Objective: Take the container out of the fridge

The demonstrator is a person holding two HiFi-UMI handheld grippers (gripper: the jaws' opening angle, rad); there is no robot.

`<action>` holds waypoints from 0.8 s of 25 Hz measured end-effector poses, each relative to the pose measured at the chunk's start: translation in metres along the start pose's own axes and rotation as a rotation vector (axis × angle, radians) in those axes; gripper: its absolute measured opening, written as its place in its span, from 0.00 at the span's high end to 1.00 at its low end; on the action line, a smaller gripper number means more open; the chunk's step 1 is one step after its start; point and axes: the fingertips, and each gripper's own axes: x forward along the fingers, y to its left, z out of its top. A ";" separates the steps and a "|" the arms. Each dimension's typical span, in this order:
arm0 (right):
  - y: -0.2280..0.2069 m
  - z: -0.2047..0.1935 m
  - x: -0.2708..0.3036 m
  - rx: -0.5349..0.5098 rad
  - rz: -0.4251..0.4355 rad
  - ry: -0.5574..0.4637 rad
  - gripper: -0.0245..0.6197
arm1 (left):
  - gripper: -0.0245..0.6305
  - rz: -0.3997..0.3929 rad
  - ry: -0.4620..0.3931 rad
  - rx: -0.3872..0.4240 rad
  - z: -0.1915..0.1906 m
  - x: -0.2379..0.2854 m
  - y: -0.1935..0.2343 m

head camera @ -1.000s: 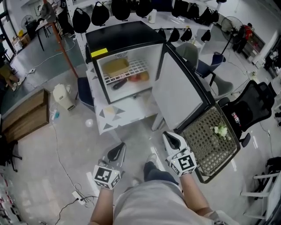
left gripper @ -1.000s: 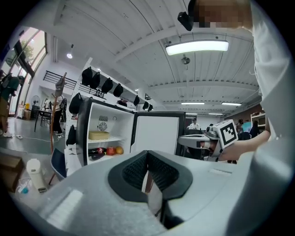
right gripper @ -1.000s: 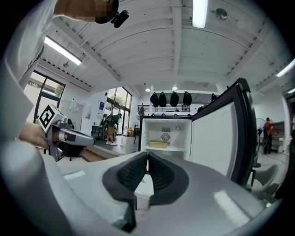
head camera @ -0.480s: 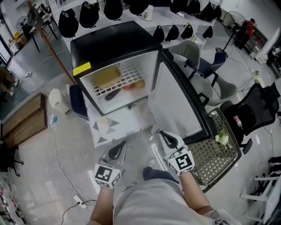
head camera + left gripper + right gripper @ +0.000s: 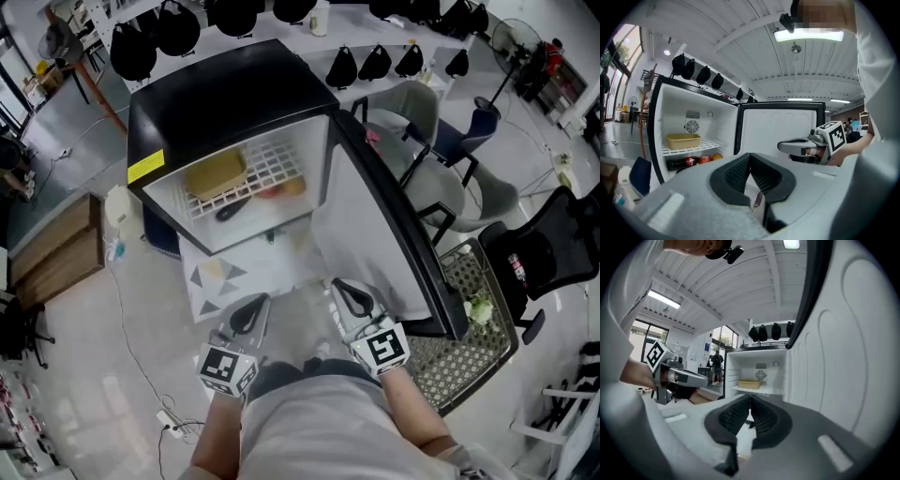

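Note:
A small black fridge (image 5: 225, 103) stands with its door (image 5: 375, 225) swung wide to the right. On its white wire shelf sits a yellow container (image 5: 216, 173) (image 5: 683, 140) (image 5: 749, 384). Under the shelf lie a dark bottle (image 5: 679, 163) and red and orange fruit (image 5: 710, 158). My left gripper (image 5: 247, 313) (image 5: 750, 157) hangs in front of the fridge, shut and empty. To its right my right gripper (image 5: 349, 296) (image 5: 750, 401) is held level, also shut with nothing in it, close beside the door's inner face.
A wooden crate (image 5: 56, 244) and a white jug (image 5: 120, 208) are on the floor at the left. Chairs (image 5: 431, 178) and a mesh panel (image 5: 464, 328) stand right of the door. Dark bags (image 5: 366, 66) hang along the bench behind the fridge. A cable (image 5: 141, 375) trails across the floor.
The view has closed in on the fridge, which now looms larger and nearer. Both grippers stay shut and have come closer to the open compartment.

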 end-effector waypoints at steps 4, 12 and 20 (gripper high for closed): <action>-0.006 -0.001 0.008 0.030 0.032 -0.002 0.94 | 0.95 -0.001 0.019 0.002 -0.001 0.017 0.002; -0.039 -0.006 0.033 0.042 -0.014 0.015 0.94 | 0.95 -0.018 0.032 -0.001 0.004 0.053 0.029; -0.069 -0.007 0.061 0.066 -0.144 0.035 0.94 | 0.95 -0.102 0.056 0.037 0.016 0.094 0.075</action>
